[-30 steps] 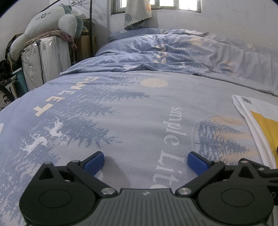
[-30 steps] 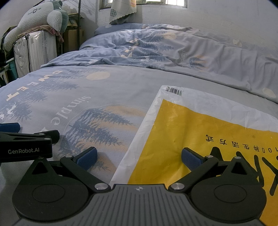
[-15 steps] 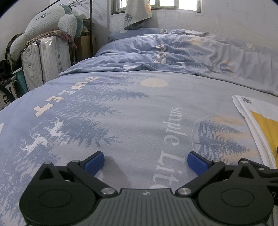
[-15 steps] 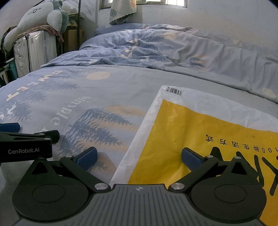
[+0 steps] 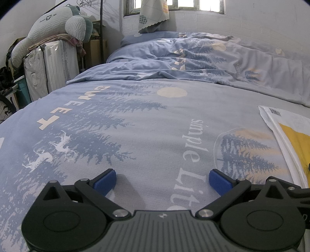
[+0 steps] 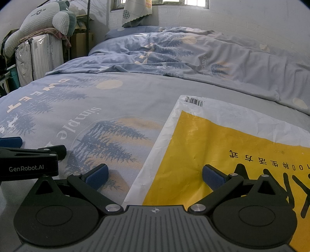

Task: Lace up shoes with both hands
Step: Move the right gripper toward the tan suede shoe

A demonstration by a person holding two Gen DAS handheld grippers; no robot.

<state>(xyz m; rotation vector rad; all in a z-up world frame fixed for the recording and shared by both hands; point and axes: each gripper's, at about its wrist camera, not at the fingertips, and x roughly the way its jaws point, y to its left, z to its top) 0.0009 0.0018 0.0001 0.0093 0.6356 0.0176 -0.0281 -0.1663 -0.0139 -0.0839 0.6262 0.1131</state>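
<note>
No shoe or lace shows in either view. My left gripper [image 5: 162, 182] rests low over a blue printed bedsheet [image 5: 135, 126], open, with nothing between its blue pads. My right gripper [image 6: 155, 178] is also open and empty, straddling the left edge of a yellow and white plastic mailer bag [image 6: 222, 147] that lies flat on the sheet. The left gripper's body [image 6: 29, 164] shows at the left edge of the right wrist view, close beside the right one. The same bag [image 5: 290, 135] appears at the right edge of the left wrist view.
A rumpled duvet [image 5: 193, 64] is bunched across the far end of the bed. Left of the bed stands a wrapped white suitcase [image 5: 50, 66] with a plush toy [image 5: 58, 25] on top. A brick wall with a window [image 5: 174, 7] lies behind.
</note>
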